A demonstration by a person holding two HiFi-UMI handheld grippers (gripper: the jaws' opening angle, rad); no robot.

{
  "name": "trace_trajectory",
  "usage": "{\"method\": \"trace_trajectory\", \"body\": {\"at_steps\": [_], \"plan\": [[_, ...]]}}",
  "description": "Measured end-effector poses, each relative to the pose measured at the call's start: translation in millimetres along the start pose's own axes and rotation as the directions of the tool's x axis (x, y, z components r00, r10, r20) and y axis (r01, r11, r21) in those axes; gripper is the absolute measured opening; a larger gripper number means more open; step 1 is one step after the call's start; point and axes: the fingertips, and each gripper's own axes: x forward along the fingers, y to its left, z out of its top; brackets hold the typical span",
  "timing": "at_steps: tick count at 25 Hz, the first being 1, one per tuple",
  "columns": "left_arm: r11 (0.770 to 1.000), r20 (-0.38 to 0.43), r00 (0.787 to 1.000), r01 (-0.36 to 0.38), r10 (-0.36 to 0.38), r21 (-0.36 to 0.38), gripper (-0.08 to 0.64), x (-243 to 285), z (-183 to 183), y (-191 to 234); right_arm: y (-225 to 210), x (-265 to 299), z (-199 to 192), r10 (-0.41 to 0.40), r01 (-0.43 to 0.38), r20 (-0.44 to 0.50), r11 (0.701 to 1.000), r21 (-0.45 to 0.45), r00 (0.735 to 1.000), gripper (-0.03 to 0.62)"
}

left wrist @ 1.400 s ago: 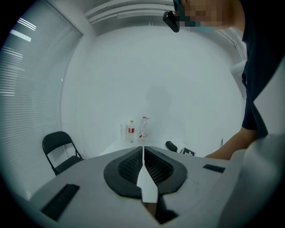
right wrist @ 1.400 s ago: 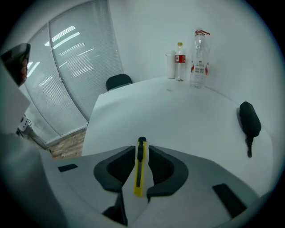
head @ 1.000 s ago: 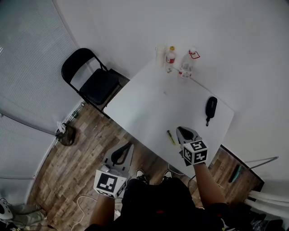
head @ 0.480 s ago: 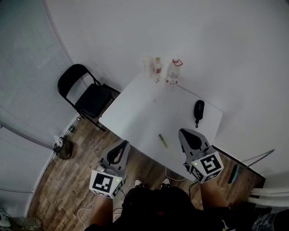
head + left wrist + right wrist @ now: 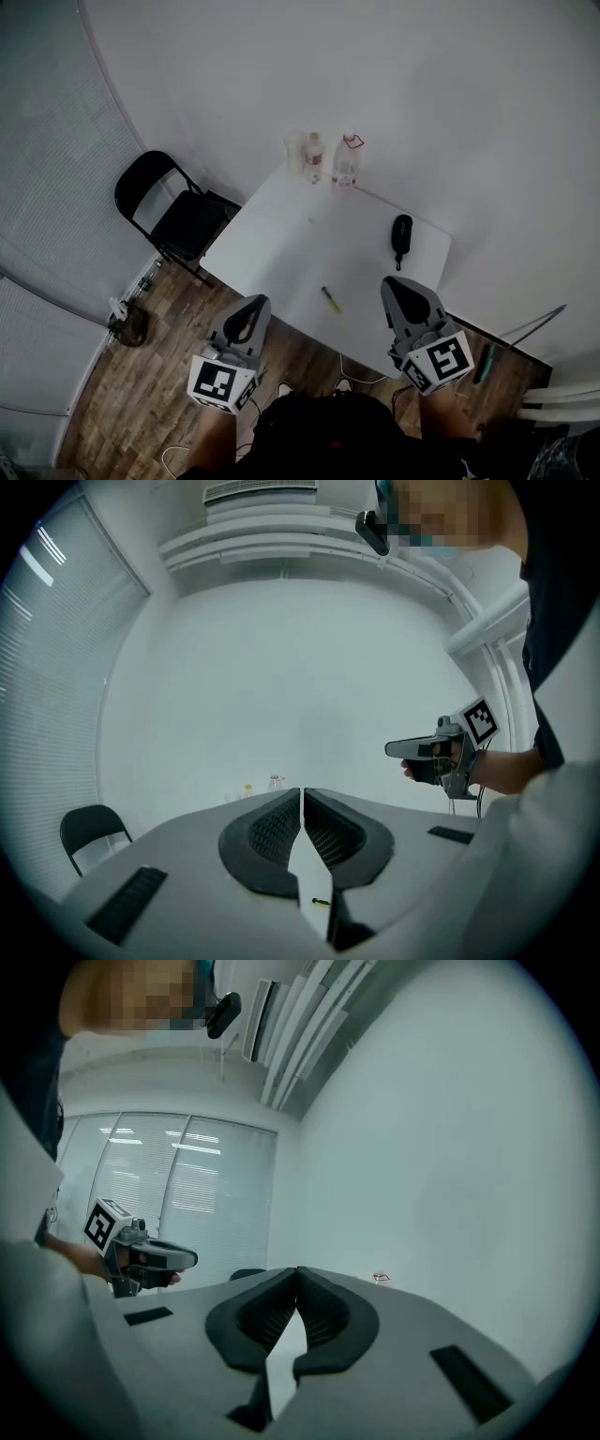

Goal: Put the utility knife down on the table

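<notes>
The yellow utility knife [image 5: 330,300] lies flat on the white table [image 5: 281,244], near its front edge, with nothing touching it. My right gripper [image 5: 394,283] hangs shut and empty to the right of the knife, drawn back past the table's edge. Over the floor to the knife's left, my left gripper [image 5: 255,303] is also shut and empty. In the left gripper view the jaws [image 5: 302,792] meet at the tips, and the knife [image 5: 321,903] shows small through the gap below them. In the right gripper view the jaws [image 5: 297,1270] touch at the tips with nothing between them.
A black case [image 5: 401,234] lies at the table's right side. Two bottles [image 5: 314,156] [image 5: 345,161] and a cup [image 5: 293,153] stand at the far corner by the wall. A black folding chair [image 5: 183,211] is left of the table on the wooden floor [image 5: 150,375].
The right gripper has drawn back from the knife, off the table toward me. The knife stays lying on the table. The whole view has pulled back; the left gripper rose slightly.
</notes>
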Motion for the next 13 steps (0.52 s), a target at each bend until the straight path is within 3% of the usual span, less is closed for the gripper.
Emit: {"method": "trace_trajectory", "body": {"at_steps": [13], "plan": [[1.0,-0.002,1.0,0.019,-0.019,-0.008,0.031,8.1,-1.7,-9.2,-3.3,-1.4,-0.1,-0.004,0.004,-0.007,1.0,-0.019,1.0,0.023]]}}
